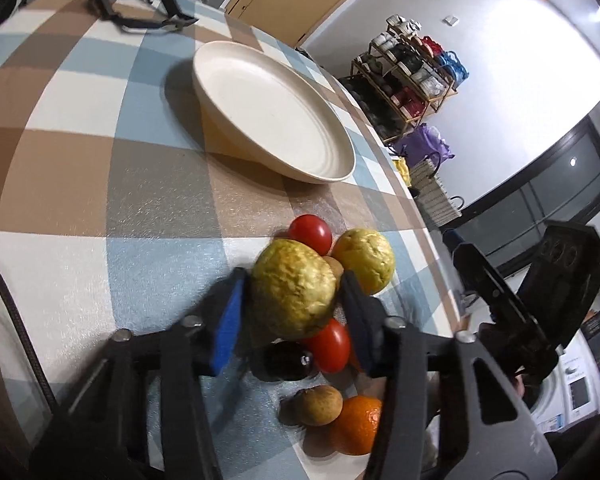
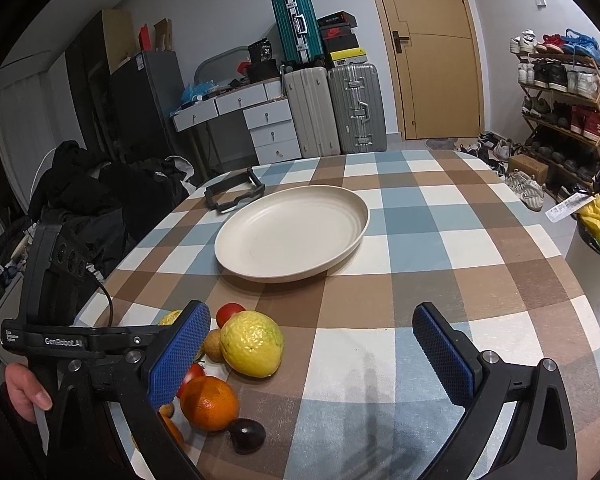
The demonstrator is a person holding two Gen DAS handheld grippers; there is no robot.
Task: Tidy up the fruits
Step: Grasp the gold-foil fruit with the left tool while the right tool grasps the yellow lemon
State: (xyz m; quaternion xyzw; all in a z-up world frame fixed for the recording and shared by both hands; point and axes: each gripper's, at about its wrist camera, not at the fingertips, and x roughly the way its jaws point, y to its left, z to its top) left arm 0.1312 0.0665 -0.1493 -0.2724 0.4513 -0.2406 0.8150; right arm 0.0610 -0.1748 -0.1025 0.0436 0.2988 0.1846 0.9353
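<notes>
The left gripper [image 1: 296,300] has its blue pads on both sides of a bumpy yellow fruit [image 1: 294,288] and is clamped on it, but this fruit hides much of the pile under it: only parts of a red tomato [image 1: 330,346] and a dark fruit [image 1: 286,360] show below, and a small brown fruit [image 1: 336,266] behind it is almost covered. In the right wrist view the same fruit is nearly all hidden behind one blue pad [image 2: 178,354], so only a yellow edge shows. That view shows the second yellow fruit [image 2: 252,344], the orange [image 2: 209,403] and the dark fruit more clearly, all close together on the checked tablecloth [image 2: 420,240]. The right gripper [image 2: 312,354] is wide apart and holds nothing. The cream plate [image 2: 354,200] stands beyond the pile, well apart from it. A black frame-like object [image 2: 234,192] lies behind the plate; what it is I cannot tell.
</notes>
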